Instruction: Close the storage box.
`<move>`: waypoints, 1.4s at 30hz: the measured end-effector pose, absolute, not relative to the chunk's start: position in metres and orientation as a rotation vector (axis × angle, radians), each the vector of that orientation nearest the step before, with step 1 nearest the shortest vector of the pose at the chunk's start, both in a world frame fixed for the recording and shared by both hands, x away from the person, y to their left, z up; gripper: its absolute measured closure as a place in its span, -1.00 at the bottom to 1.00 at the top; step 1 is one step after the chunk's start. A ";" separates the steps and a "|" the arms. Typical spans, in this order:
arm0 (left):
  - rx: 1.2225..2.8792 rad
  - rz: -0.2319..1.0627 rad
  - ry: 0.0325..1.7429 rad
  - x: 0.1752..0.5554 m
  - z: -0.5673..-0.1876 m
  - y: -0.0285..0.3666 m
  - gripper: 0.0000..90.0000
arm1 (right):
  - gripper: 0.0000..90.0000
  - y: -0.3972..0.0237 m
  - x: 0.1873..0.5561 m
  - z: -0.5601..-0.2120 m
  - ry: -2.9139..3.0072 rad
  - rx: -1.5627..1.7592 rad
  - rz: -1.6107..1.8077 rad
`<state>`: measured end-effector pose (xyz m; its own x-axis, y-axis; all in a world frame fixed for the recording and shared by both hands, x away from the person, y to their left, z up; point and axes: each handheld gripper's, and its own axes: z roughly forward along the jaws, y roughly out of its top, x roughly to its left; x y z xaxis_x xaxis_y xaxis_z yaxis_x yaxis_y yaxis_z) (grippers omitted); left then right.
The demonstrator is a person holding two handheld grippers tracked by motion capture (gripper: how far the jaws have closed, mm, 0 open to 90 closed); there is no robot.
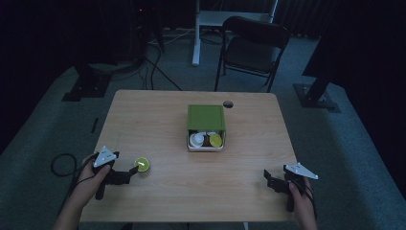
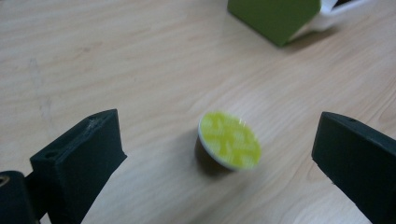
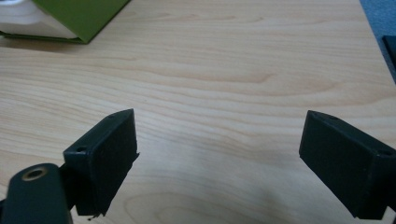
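One yellow-green capsule [image 2: 229, 140] is seen lying on the wooden bench [image 1: 158, 115], between the spread jaws of the left hand-held gripper [image 1: 133, 170], untouched. The right hand-held gripper [image 1: 268, 178] is held low at the near right edge, jaws likewise spread. A green-lidded box [image 1: 206, 117] is set mid-bench; a folding chair [image 1: 253, 43] is placed beyond on grey carpet.

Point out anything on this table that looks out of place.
One yellow-green capsule lies alone on the bare table, tipped on its side between the open left tongs, while similar capsules sit in the green-lidded box. Nothing looks spilled or damaged.
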<state>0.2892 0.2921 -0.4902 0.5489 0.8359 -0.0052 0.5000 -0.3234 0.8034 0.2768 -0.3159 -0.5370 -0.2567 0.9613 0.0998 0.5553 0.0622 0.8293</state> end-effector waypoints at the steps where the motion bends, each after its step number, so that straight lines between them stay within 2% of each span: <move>1: 2.000 0.537 1.084 0.288 -0.493 0.293 -0.95 | -0.75 -0.317 0.276 -0.538 1.858 1.510 1.084; 17: 2.048 0.539 1.267 0.271 -0.529 0.317 -0.95 | -0.75 -0.322 0.274 -0.548 1.860 1.557 0.920; 38: 2.044 0.599 1.370 0.268 -0.546 0.323 -0.95 | -0.75 -0.315 0.279 -0.551 1.966 1.575 0.851; 42: 2.022 0.578 1.415 0.269 -0.546 0.324 -0.96 | -0.76 -0.315 0.279 -0.551 1.965 1.577 0.851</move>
<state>0.2689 0.3239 -0.5464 0.3379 0.9411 0.0125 0.6809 -0.2536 0.6871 0.2793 -0.3152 -0.5510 -0.2229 0.9747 0.0156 0.6780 0.1435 0.7209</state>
